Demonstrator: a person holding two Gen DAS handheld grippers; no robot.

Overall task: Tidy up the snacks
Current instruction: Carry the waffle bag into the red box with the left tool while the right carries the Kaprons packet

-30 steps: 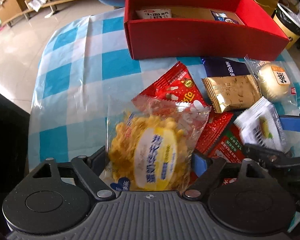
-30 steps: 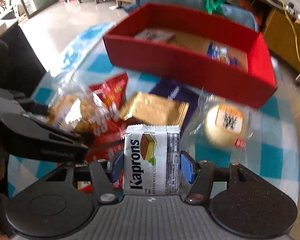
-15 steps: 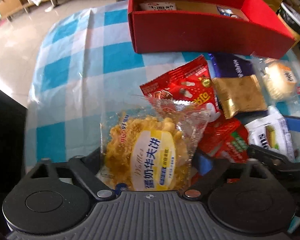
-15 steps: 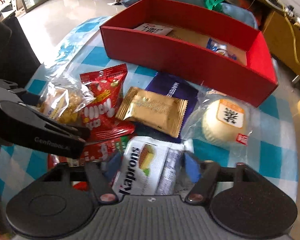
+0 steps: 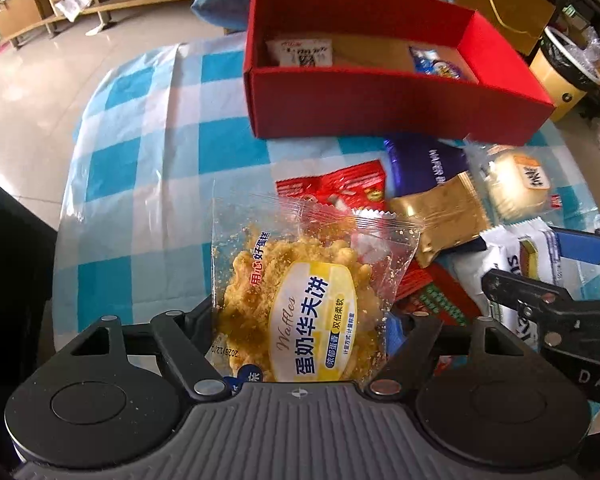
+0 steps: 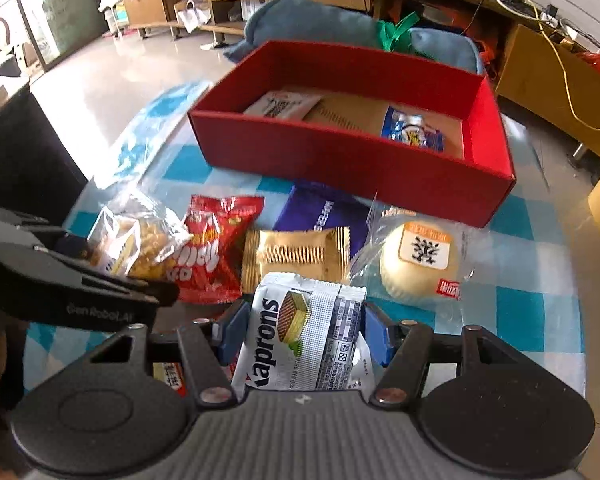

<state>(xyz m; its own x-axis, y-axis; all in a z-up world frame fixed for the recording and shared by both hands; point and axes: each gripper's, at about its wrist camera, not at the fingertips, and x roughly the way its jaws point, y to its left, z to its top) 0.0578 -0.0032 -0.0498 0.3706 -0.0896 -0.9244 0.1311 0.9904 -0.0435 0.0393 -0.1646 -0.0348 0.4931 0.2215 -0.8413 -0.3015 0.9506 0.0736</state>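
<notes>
Red box (image 6: 340,156) ahead of both claws holds only two packets; your left claw (image 5: 300,320) is clamped on the waffle pack (image 5: 304,300), your right claw (image 6: 302,332) on the wafer pack (image 6: 300,332), five snacks left on the tabletop (image 5: 140,160).

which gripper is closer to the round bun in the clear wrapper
Right. The right gripper, holding the Kaprons wafer pack, sits just beside the bun; the left gripper is across the pile.

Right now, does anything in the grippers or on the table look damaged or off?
The waffle pack in the left gripper has loose yellow crumbs scattered inside its clear wrapper, so the waffle looks partly crumbled. The Kaprons wafer pack in the right gripper looks intact.
</notes>
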